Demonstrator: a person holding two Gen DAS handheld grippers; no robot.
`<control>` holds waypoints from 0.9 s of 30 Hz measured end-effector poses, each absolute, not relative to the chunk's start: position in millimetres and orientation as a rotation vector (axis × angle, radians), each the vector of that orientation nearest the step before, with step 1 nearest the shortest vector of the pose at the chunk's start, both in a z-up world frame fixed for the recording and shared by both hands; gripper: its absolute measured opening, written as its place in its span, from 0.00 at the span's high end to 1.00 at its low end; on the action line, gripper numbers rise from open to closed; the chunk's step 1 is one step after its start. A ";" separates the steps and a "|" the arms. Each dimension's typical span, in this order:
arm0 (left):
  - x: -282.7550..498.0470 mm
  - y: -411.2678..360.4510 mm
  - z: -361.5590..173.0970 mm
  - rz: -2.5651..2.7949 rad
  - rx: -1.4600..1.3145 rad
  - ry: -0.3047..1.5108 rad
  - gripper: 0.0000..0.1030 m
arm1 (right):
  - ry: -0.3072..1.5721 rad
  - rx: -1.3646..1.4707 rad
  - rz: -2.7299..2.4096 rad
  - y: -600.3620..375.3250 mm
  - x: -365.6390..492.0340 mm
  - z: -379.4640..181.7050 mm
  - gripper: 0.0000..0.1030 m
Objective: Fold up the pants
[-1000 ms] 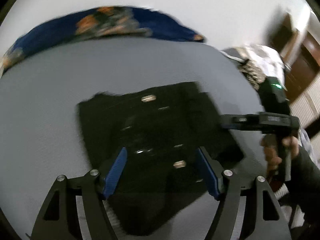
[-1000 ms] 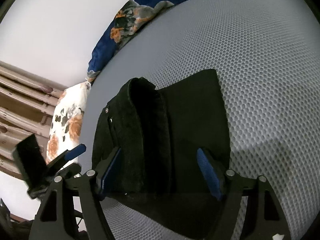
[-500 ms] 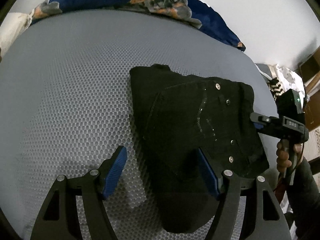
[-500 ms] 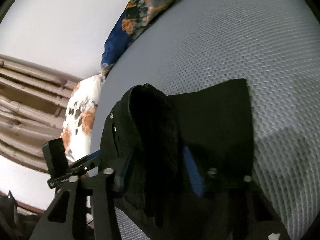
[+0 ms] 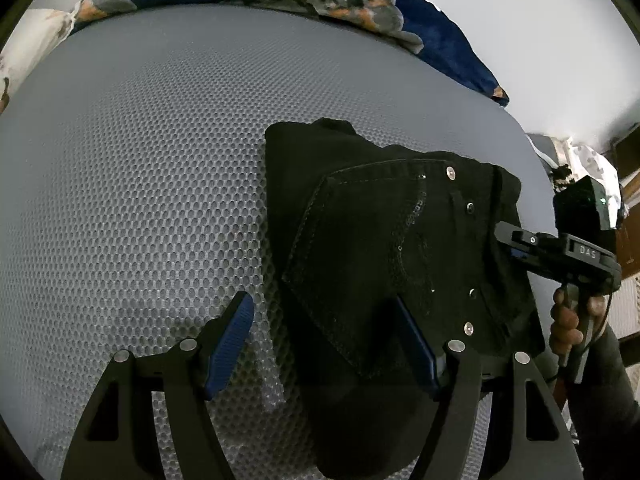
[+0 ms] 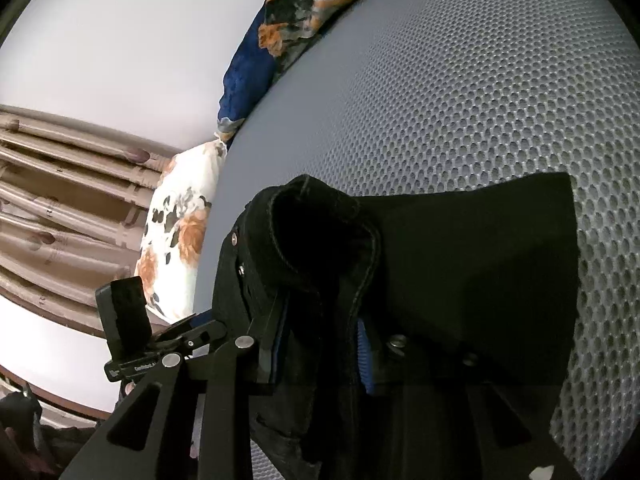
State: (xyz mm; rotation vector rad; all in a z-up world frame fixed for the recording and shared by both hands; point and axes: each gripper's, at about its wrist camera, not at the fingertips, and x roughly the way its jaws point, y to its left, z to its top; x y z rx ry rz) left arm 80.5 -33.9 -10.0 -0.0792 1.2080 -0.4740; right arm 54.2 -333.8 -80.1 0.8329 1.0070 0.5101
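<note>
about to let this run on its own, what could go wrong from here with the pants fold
1. The right gripper has just been closing on a thick, bunched waistband fold of the black pants; it may hold only some layers, so the rest could slip out when lifted.
2. The left gripper is open, straddling the pants' edge with one finger over bare grey mesh surface; closing here could miss the cloth.
3. With one side held, a pull could drag the stack askew.

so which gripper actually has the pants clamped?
The right gripper: its blue pads pinch the black pants at the waistband. The left gripper is open, gripping nothing.
</note>
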 end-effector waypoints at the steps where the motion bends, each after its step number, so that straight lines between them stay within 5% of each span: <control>1: 81.1 -35.4 -10.4 -0.471 -0.076 1.209 0.30 | 1.005 0.838 0.507 -333.9 53.7 -78.9 0.68; 7: 84.7 -45.3 -14.1 -0.470 -0.079 1.217 0.30 | 0.945 0.891 0.556 -335.0 47.3 -69.3 0.38; 11: 88.5 -52.7 -17.0 -0.467 -0.085 1.225 0.30 | 0.953 0.794 0.539 -323.1 48.9 -58.8 0.35; 22: 88.5 -54.2 -21.1 -0.460 -0.083 1.223 0.27 | 1.008 0.724 0.464 -314.3 59.8 -67.0 0.70; 27: 85.3 -54.6 -22.6 -0.451 -0.082 1.220 0.27 | 0.998 0.726 0.429 -314.5 55.4 -64.0 0.76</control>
